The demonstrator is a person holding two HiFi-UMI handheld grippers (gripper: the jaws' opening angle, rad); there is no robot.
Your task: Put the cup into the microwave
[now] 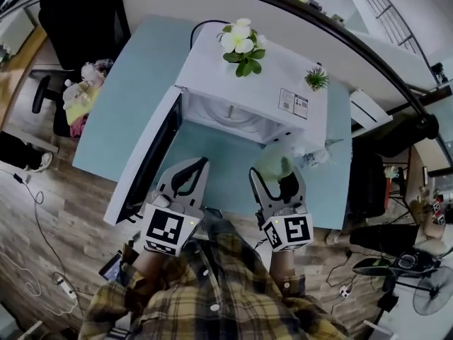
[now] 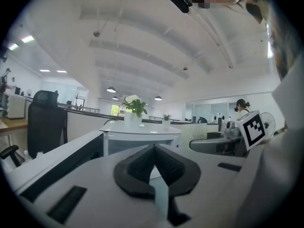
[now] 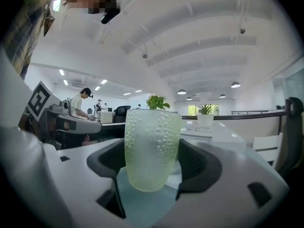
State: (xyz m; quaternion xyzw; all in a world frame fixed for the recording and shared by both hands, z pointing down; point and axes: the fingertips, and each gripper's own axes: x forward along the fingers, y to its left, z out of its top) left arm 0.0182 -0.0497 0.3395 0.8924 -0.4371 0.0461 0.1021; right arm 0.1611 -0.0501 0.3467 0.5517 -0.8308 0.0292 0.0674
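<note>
A pale green, bumpy cup (image 3: 152,146) stands upright between the jaws of my right gripper (image 3: 153,167), which is shut on it. In the head view the cup (image 1: 273,161) and right gripper (image 1: 275,177) are over the blue table, just before the right front corner of the white microwave (image 1: 263,76). The microwave door (image 1: 146,163) hangs open to the left and the cavity (image 1: 225,115) shows. My left gripper (image 1: 202,164) is shut with nothing in it, in front of the cavity. From the left gripper view its tips (image 2: 154,151) meet, and the cup (image 2: 194,136) shows at the right.
White flowers (image 1: 241,42) and a small green plant (image 1: 316,78) stand on top of the microwave. The light blue table (image 1: 127,98) ends near my body. A black chair (image 1: 74,20) and a stool with soft toys (image 1: 81,91) are at the left; cables and a fan (image 1: 435,289) lie on the floor.
</note>
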